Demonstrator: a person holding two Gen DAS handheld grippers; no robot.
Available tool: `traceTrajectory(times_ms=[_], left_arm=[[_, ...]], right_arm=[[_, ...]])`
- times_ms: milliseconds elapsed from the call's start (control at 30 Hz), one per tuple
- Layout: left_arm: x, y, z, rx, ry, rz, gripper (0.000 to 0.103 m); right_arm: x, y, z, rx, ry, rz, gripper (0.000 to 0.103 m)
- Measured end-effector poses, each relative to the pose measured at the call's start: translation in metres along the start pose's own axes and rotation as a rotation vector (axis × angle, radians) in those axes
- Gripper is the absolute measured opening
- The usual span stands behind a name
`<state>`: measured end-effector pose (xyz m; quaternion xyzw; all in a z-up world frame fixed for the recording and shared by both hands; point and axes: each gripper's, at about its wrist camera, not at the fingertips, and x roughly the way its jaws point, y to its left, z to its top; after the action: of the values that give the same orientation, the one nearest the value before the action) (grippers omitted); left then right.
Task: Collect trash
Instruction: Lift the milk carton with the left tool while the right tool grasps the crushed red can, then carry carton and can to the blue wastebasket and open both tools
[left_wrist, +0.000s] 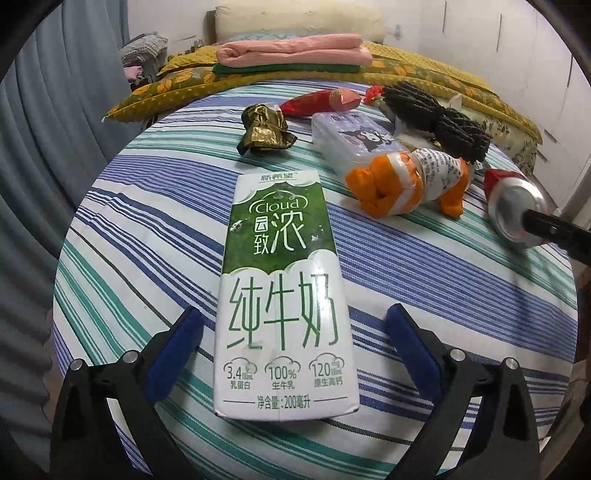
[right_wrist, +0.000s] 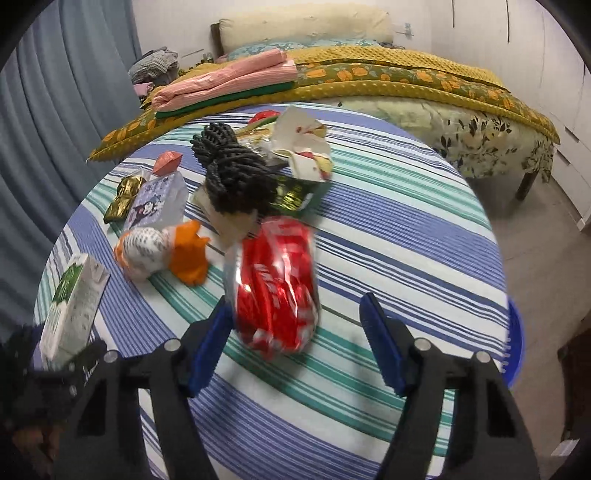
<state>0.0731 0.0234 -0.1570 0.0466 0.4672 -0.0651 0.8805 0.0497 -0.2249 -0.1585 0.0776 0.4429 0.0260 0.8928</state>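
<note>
While my left hand-held gripper (left_wrist: 291, 336) is straddling the green-and-white milk carton (left_wrist: 284, 291) with jaws spread, my right hand-held gripper (right_wrist: 293, 332) is gaping around the crushed red can (right_wrist: 275, 284) on the striped table (right_wrist: 406, 221).

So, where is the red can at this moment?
The red can lies on the striped tablecloth, between the open fingers of the right hand-held gripper, just below the black cord bundle.

Striped table (left_wrist: 388, 258) (round): milk carton (left_wrist: 284, 291), crushed can (right_wrist: 275, 284), wrappers.
</note>
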Motion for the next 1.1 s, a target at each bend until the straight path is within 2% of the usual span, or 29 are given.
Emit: traceTrajectory(times_ms=[100, 167, 267, 333, 367, 400, 467, 500, 533, 567, 600, 733, 800, 900, 967, 1033, 1100], left_arm=[[-0.002, 0.007, 0.003, 0.005, 0.011, -0.030, 0.098], [-0.008, 0.018, 0.006, -0.017, 0.000, -0.089, 0.098], [-0.009, 0.029, 0.015, -0.028, 0.023, -0.171, 0.098], [-0.001, 0.028, 0.022, -0.011, 0.064, -0.197, 0.098], [0.002, 0.027, 0.024, -0.002, 0.076, -0.188, 0.097], [0.005, 0.025, 0.028, 0.018, 0.084, -0.172, 0.095], [0.007, 0.024, 0.032, 0.041, 0.080, -0.149, 0.090], [0.008, 0.024, 0.034, 0.046, 0.079, -0.138, 0.082], [0.009, 0.024, 0.037, 0.049, 0.081, -0.127, 0.075], [0.009, 0.025, 0.038, 0.049, 0.083, -0.128, 0.060], [0.009, 0.025, 0.039, 0.050, 0.083, -0.133, 0.056], [-0.003, 0.025, 0.037, 0.067, 0.045, -0.101, 0.053], [-0.014, 0.025, 0.034, 0.044, 0.028, -0.120, 0.052], [-0.035, 0.016, 0.036, 0.019, 0.000, -0.190, 0.052], [-0.048, -0.003, 0.043, 0.028, -0.017, -0.255, 0.052], [-0.059, -0.032, 0.052, 0.064, -0.034, -0.314, 0.052], [-0.067, -0.067, 0.059, 0.110, -0.044, -0.375, 0.052]], right_arm=[[-0.002, -0.007, 0.000, -0.024, 0.033, 0.018, 0.070], [-0.003, -0.004, 0.002, -0.061, 0.041, 0.044, 0.082], [0.003, 0.010, 0.009, -0.176, 0.071, 0.063, 0.082], [0.010, 0.017, 0.013, -0.233, 0.105, 0.070, 0.082], [0.014, 0.018, 0.017, -0.248, 0.124, 0.074, 0.082], [0.016, 0.018, 0.019, -0.256, 0.135, 0.078, 0.080], [0.019, 0.018, 0.024, -0.267, 0.160, 0.084, 0.058], [0.019, 0.016, 0.025, -0.262, 0.165, 0.086, 0.054], [0.017, 0.013, 0.026, -0.253, 0.162, 0.091, 0.043], [0.015, 0.010, 0.027, -0.237, 0.162, 0.112, 0.044], [0.012, 0.007, 0.027, -0.222, 0.161, 0.131, 0.044], [-0.002, -0.005, 0.024, -0.172, 0.138, 0.184, 0.043], [-0.011, -0.016, 0.023, -0.128, 0.122, 0.224, 0.043], [-0.025, -0.033, 0.026, -0.078, 0.095, 0.263, 0.043], [-0.039, -0.055, 0.029, -0.029, 0.069, 0.278, 0.043], [-0.052, -0.082, 0.031, 0.016, 0.041, 0.263, 0.043], [-0.065, -0.120, 0.032, 0.068, 0.013, 0.209, 0.043]])
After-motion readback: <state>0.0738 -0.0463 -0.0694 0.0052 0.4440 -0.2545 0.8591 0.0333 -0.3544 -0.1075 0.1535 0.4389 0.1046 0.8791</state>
